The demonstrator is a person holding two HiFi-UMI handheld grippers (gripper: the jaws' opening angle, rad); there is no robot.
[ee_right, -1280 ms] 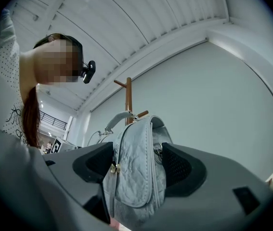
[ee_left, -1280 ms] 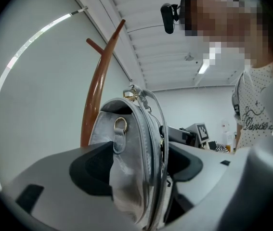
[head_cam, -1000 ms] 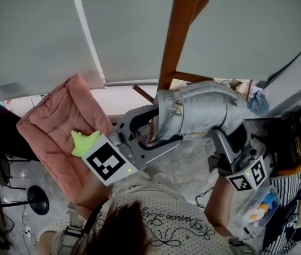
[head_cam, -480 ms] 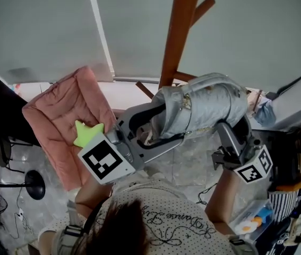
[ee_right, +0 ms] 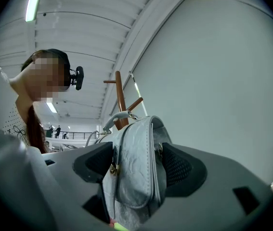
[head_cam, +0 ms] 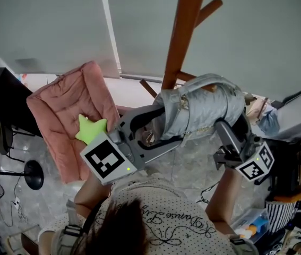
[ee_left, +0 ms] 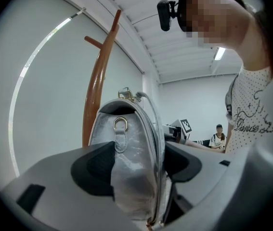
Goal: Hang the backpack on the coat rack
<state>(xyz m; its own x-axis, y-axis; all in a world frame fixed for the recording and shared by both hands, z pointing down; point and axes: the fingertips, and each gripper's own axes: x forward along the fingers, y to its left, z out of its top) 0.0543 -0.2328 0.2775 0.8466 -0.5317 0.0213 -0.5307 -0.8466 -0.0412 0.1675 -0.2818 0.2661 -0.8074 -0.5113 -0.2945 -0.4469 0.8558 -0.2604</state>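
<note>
Clamped endwise in left tongs point(ee_left: 134, 162) and right tongs point(ee_right: 134, 165): silver-grey crinkled backpack point(head_cam: 203, 108), handle up, just before brown wooden coat rack point(head_cam: 185, 31).

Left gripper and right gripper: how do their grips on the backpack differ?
The left gripper clamps the backpack's end nearer the coat rack, the right gripper its far end. In the head view the left gripper reaches up-right, the right gripper up-left. Both are shut on the backpack.

We see a crinkly, faintly shiny leather-look backpack point(head_cam: 208, 108) in the matt plastic left gripper point(head_cam: 163, 125), smooth wooden coat rack point(head_cam: 185, 31) just beyond.
</note>
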